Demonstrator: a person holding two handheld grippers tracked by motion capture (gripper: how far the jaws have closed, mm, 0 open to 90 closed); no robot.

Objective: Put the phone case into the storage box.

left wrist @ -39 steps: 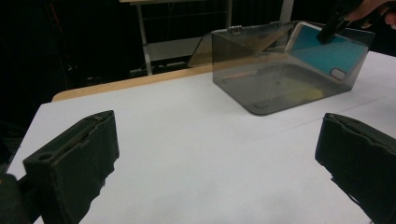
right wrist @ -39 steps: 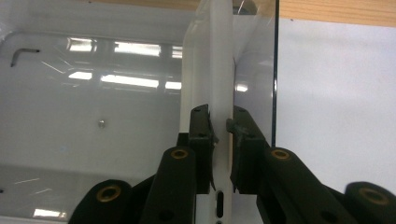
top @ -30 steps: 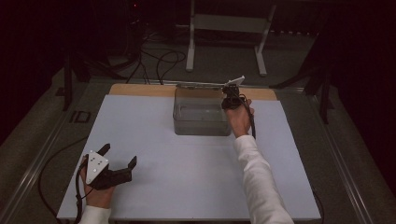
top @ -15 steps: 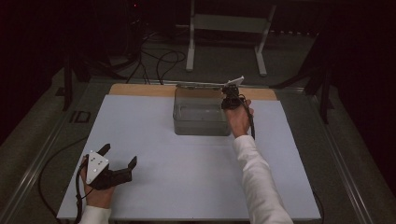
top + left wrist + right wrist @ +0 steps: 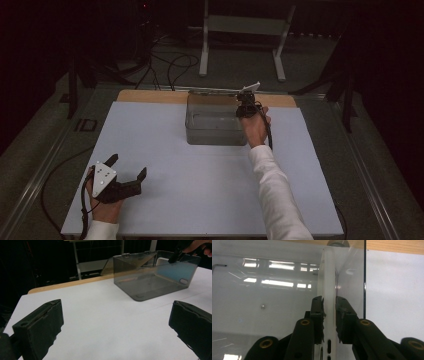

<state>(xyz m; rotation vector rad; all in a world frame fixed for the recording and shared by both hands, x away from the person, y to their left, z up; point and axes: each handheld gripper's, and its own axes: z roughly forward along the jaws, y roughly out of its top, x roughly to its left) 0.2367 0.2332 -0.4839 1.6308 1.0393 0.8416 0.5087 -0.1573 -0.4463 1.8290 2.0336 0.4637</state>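
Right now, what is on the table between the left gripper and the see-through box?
Nothing. In the left gripper view, bare white table runs from the open left gripper to the see-through box. The high view shows the same bare stretch.

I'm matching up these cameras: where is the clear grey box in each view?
High view: the clear grey box sits at the table's far middle, lid open.
Left gripper view: the box is at upper right, across the white table.
Right gripper view: seen close from above, its floor takes the left and middle, with a white slab standing inside.
Shared landmark: the wooden strip behind the box.
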